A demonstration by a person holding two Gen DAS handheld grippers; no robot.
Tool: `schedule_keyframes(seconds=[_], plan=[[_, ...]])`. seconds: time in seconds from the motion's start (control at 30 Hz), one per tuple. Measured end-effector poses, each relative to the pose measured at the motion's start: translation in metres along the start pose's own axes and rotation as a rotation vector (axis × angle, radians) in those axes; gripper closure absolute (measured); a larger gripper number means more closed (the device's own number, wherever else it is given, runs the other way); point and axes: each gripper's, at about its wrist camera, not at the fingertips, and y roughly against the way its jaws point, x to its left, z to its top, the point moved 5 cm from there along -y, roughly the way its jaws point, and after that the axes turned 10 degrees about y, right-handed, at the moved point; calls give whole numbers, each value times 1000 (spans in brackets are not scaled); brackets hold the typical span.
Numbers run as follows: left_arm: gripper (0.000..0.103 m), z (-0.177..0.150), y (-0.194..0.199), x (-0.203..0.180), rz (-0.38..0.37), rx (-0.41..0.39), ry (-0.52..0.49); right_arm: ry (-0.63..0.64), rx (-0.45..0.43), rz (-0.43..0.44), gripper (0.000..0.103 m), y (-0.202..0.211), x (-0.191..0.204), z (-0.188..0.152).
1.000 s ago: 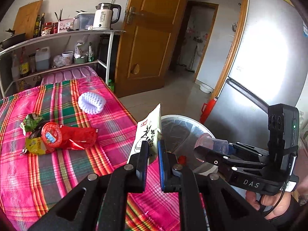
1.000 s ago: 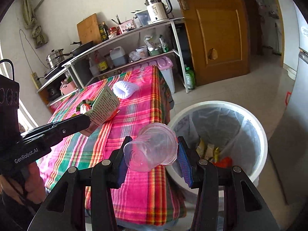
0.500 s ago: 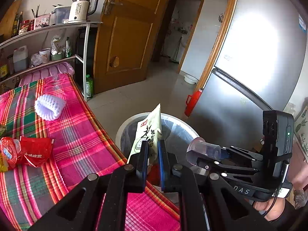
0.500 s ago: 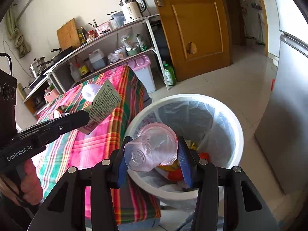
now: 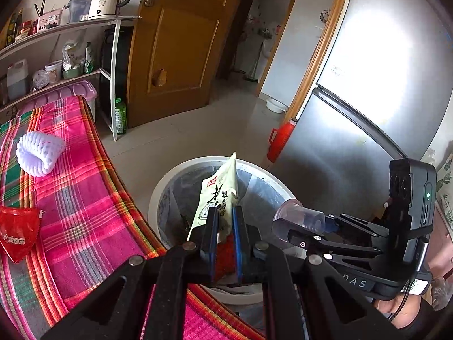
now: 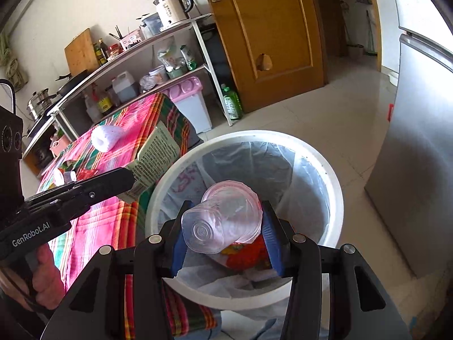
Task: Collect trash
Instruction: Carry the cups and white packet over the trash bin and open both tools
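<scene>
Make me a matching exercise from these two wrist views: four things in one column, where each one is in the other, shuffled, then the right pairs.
Things:
1. clear plastic cup
2. white snack packet
3. white foam net
4. red wrapper

Places:
A. lying on the plaid cloth, at the view's left edge
B. clamped in the left gripper, at the bin
C. held on its side in the right gripper, over the bin
D. lying on the plaid cloth, towards the shelves

Pairs: 1-C, 2-B, 3-D, 4-A
</scene>
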Motion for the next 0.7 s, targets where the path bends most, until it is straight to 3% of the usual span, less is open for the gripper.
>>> schedule_keyframes(seconds=[0.33,0.4,0.7], plan=[[90,-3,-5,0,12,6,11,3,-3,-12,52,-3,-2,-1],[85,-4,-4,0,17,-1,8,6,-7,-12,52,-1,-1,0],[82,-1,22,3,50,-58,-1,31,-33,-14,52,15,12,3]])
